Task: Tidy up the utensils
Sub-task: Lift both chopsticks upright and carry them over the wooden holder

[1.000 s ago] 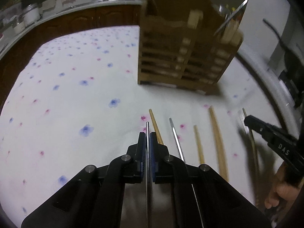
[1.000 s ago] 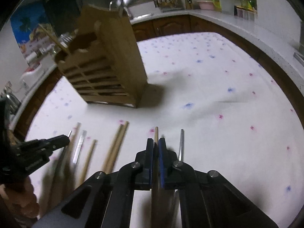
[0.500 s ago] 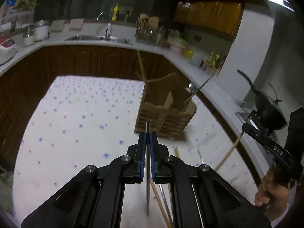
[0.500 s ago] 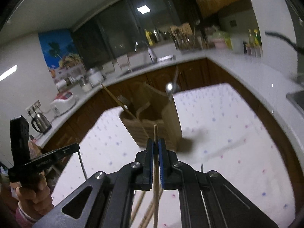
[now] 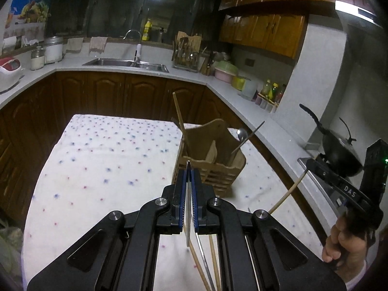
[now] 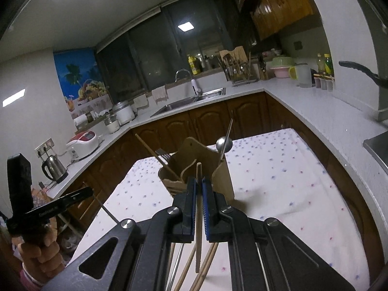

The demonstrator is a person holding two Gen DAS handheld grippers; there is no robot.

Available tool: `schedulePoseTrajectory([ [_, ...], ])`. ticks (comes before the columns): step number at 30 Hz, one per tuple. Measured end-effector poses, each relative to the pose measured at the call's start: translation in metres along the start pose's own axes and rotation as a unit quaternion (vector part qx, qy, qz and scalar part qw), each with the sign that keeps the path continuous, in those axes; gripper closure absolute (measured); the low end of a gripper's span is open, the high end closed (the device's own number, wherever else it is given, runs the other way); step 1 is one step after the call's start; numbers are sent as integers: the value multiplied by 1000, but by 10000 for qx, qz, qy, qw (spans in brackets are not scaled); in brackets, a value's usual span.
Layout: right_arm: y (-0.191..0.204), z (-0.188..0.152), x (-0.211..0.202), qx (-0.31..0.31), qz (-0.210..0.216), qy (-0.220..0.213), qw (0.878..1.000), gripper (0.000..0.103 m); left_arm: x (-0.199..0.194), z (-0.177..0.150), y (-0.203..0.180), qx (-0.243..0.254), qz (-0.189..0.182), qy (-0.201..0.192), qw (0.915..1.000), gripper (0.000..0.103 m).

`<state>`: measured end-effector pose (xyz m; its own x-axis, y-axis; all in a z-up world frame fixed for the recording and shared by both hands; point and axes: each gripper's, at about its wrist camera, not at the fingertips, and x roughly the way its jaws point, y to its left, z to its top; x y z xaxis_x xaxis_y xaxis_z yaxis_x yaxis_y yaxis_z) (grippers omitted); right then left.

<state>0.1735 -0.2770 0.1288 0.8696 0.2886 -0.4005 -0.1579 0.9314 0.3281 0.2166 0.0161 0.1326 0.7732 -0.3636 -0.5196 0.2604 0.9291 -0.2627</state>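
My left gripper [image 5: 188, 169] is shut on a metal chopstick [image 5: 187, 208] and holds it high above the table. My right gripper [image 6: 198, 179] is shut on a wooden chopstick [image 6: 198, 218], also lifted; it shows in the left wrist view [image 5: 287, 195] too. The wooden utensil holder [image 5: 213, 169] stands on the spotted cloth ahead of both grippers, with a spoon [image 5: 242, 134] and a wooden chopstick [image 5: 180, 118] standing in it. Several wooden and metal chopsticks [image 5: 203, 264] lie on the cloth below the grippers.
The table has a white cloth with blue and pink spots [image 5: 101, 165]. A white counter with a sink [image 5: 126, 61] runs behind and to the right. A black wok [image 5: 339, 152] sits on the stove at right. A kettle [image 6: 54, 168] stands at left.
Both grippers have risen from the cloth, each with its chopstick lifted. The views now look level across the kitchen, with the holder lower and farther away.
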Motion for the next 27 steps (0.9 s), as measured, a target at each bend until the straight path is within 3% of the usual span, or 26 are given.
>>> schedulePoseTrajectory([
  [8, -2, 28, 0, 32, -24, -335, 9994, 98, 0, 31, -5, 9, -4, -358, 9994, 99],
  [19, -6, 90, 14, 190, -179, -1178, 9927, 98, 6, 114, -11, -131, 17, -1369, 9905, 99],
  [27, -13, 104, 44, 236, -257, -1342, 9903, 98, 57, 110, -2, -344, 151, -1364, 9899, 99],
])
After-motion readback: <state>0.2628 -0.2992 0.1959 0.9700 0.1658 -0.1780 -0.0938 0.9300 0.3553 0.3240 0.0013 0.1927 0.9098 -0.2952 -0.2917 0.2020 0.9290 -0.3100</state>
